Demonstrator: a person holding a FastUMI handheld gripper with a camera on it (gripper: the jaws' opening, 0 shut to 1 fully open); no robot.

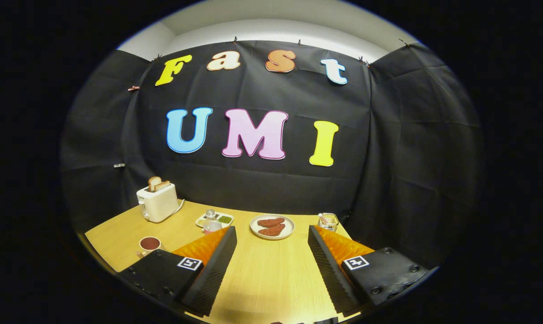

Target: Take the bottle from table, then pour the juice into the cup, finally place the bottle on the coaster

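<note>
The gripper point(271, 256) hovers above the pale wooden table point(262, 279) with its two fingers spread wide and nothing between them. Taking the round white plate of brown patties point(272, 226) beyond the fingers as landmark, a small clear bottle with a pale cap point(211, 222) stands left of it, just past the left fingertip. Farther left and nearer sits a small white cup holding dark red liquid point(150, 244). A white toaster with bread slices point(157, 201) stands far left behind; a small clear glass container point(328, 221) sits right of the plate.
</note>
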